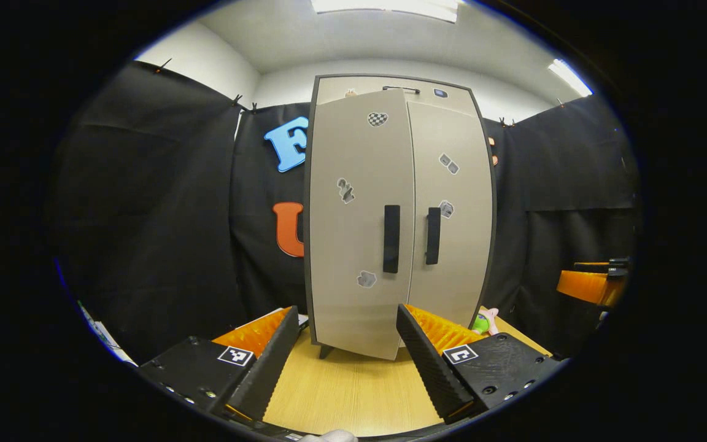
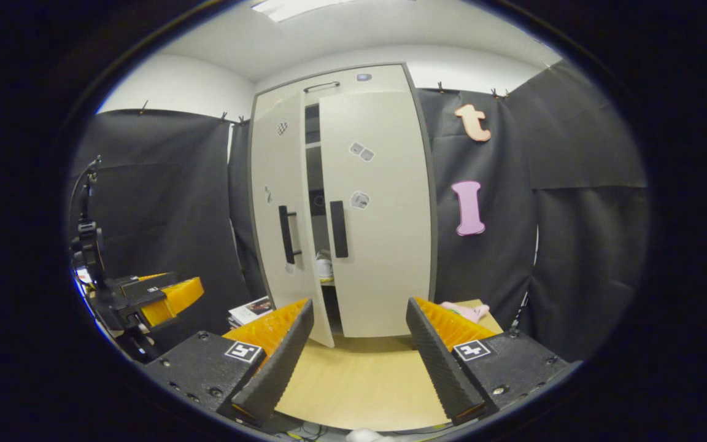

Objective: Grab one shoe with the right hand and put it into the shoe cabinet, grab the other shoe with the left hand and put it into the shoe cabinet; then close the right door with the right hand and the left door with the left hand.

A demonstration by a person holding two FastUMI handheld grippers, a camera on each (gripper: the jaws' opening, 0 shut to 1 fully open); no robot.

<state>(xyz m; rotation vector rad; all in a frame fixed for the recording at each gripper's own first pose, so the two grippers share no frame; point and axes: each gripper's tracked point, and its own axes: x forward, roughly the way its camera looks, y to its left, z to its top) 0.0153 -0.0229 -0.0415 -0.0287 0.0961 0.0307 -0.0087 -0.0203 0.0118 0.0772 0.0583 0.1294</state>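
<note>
The beige shoe cabinet stands upright at the back of the table. Its right door lies flush, while the left door stands ajar, its edge swung out toward me. In the right gripper view the gap between the left door and the right door shows a light shoe on a shelf inside. My left gripper is open and empty, just short of the left door's lower edge. My right gripper is also open and empty, a little back from the cabinet.
A wooden table runs under both grippers. A small green and pink toy lies by the cabinet's right foot, and magazines lie to its left. A black stand rises at the far left.
</note>
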